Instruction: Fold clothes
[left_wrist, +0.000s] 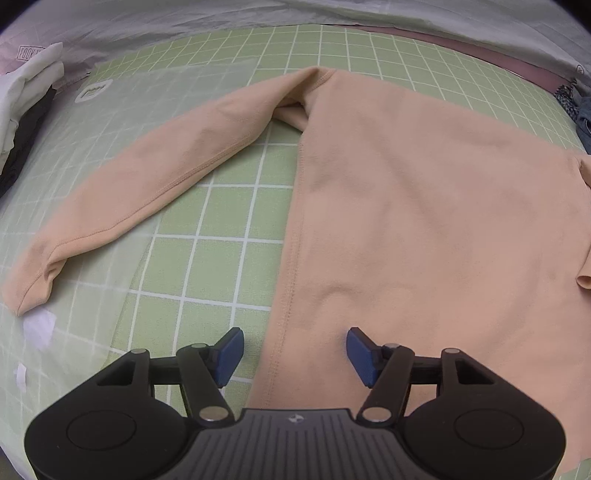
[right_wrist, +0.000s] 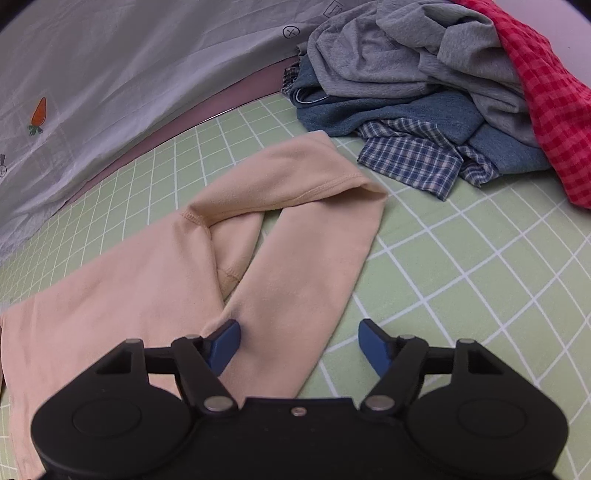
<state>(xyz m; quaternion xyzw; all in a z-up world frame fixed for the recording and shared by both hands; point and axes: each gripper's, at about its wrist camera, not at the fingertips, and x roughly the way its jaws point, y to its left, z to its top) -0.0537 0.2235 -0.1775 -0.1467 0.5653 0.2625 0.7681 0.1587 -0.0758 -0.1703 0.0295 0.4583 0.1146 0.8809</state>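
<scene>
Lying flat on the green grid mat (left_wrist: 221, 266), the peach shirt (left_wrist: 424, 206) has its body spread out and one sleeve (left_wrist: 140, 192) angled away across the mat in the left wrist view. Left tongs (left_wrist: 294, 356) are released, jaws wide apart, straddling the shirt's side seam near its lower edge; whether the pads touch the cloth cannot be told. In the right wrist view the other sleeve (right_wrist: 306, 258) is doubled back on itself, cuff end toward the camera. Right tongs (right_wrist: 299, 347) are also released, spread across that sleeve, gripping nothing. Clothes pile (right_wrist: 436, 85) (grey, denim, plaid, red check) sits on the mat beyond the sleeve. White sheet (right_wrist: 129, 81) runs along the far edge. Folded stack (left_wrist: 26, 110) at far left.
</scene>
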